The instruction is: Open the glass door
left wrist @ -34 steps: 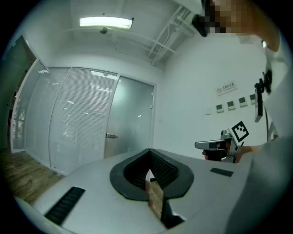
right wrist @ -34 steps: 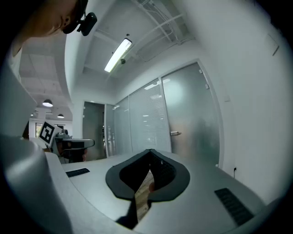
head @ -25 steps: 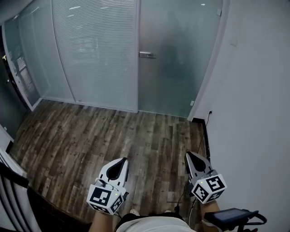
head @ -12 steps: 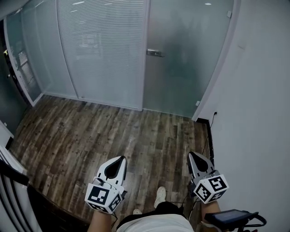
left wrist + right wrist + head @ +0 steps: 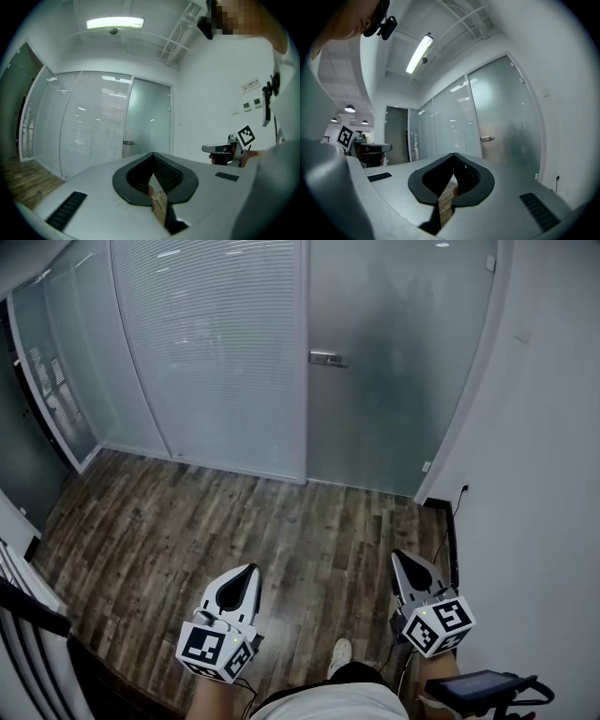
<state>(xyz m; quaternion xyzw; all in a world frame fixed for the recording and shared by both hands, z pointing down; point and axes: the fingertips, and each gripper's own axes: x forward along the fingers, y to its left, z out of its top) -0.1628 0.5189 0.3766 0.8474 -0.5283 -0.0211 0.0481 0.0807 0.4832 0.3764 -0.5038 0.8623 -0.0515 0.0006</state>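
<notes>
The frosted glass door (image 5: 394, 371) stands closed at the far end of the wooden floor, its metal lever handle (image 5: 326, 358) on the left edge. My left gripper (image 5: 246, 573) and right gripper (image 5: 398, 559) are held low near the person's body, both pointing towards the door and well short of it. Each is shut with nothing between its jaws. In the left gripper view the handle (image 5: 128, 142) shows beyond the left gripper (image 5: 153, 155). From the right gripper (image 5: 453, 155), the handle (image 5: 487, 138) appears ahead and to the right.
A curved frosted partition with blinds (image 5: 206, 343) runs left of the door. A white wall (image 5: 553, 474) closes the right side, with a cable (image 5: 456, 531) along its base. Dark rails (image 5: 28, 615) stand at the lower left. The person's shoe (image 5: 340, 652) is on the floor (image 5: 234, 531).
The person has stepped towards the door, carrying both grippers forward. The door and handle look slightly nearer and have shifted right in the head view. A shoe has come into view.
</notes>
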